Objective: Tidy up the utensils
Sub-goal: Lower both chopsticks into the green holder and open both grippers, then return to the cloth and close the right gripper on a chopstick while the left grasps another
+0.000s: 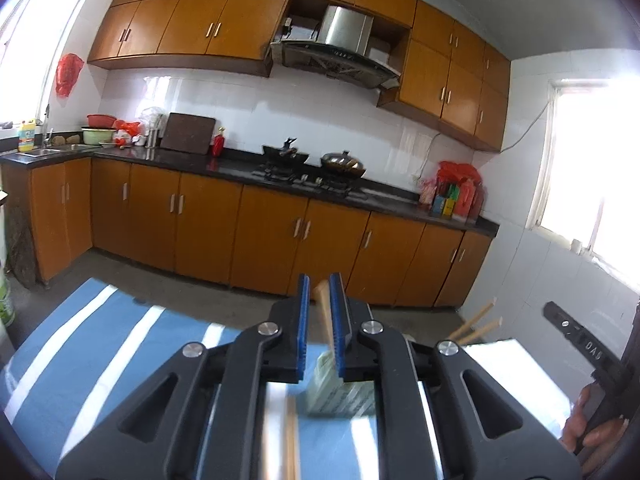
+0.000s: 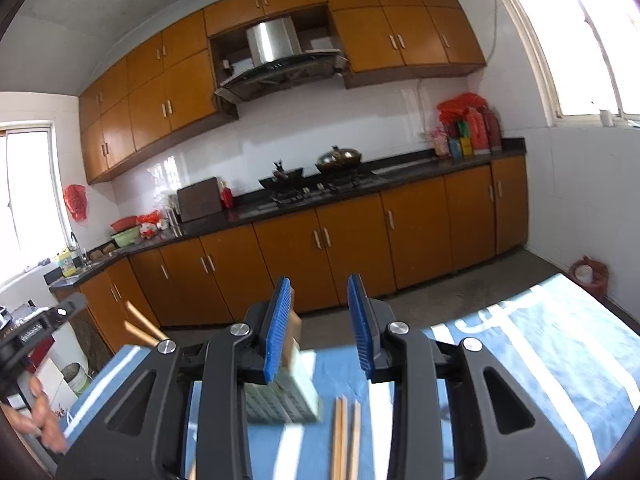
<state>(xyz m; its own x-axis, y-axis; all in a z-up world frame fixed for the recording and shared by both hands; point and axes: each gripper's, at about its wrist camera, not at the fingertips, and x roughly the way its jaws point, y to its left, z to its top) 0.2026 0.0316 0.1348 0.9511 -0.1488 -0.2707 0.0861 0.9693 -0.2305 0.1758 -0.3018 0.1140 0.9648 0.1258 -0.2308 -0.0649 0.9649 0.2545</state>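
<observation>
Left gripper point(image 1: 322, 300) clamps slim wooden chopstick point(image 1: 327, 312) — right gripper point(image 2: 320, 312) released; striped cloth point(image 2: 540, 340) below.

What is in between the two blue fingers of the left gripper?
A chopstick stands between the left gripper's fingers, right above the holder. The left wrist view shows it.
</observation>
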